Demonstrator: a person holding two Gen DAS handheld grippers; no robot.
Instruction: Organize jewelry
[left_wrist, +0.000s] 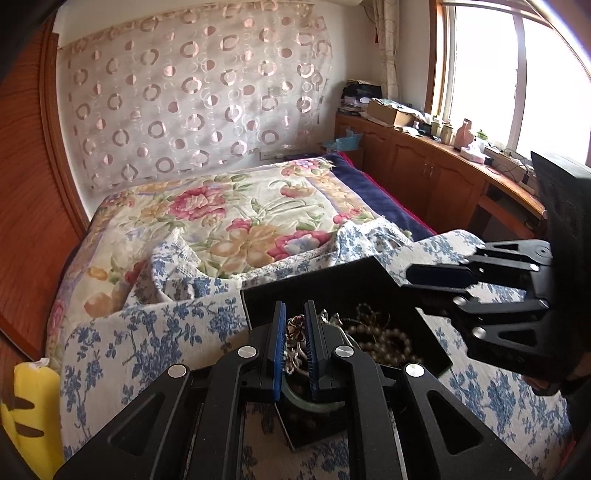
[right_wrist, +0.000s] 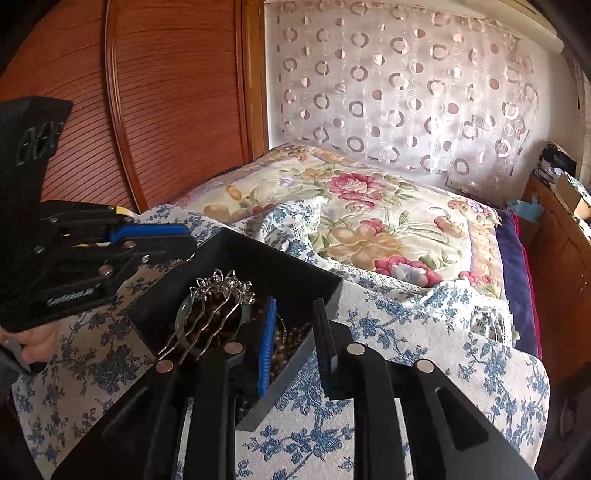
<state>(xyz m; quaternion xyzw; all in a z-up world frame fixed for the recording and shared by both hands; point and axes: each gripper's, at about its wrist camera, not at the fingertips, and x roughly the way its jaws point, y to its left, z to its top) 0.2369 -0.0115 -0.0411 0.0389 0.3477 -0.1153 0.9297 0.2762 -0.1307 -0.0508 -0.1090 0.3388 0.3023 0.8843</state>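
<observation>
No legible writing anywhere; only blurred pale lettering on the left tool (right_wrist: 162, 240). Left tool (left_wrist: 295, 332) clamped on a metal ornament above the black jewelry tray (left_wrist: 314, 284) on the bed (left_wrist: 147, 332). Right tool (right_wrist: 295, 332) apart, straddling the tray's wall; silver hair comb (right_wrist: 210, 310) plain only in right view.

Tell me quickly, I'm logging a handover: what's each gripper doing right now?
Left gripper: shut, nothing visibly gripped.
Right gripper: open, straddling a wall of the black tray, not clamping it.
</observation>
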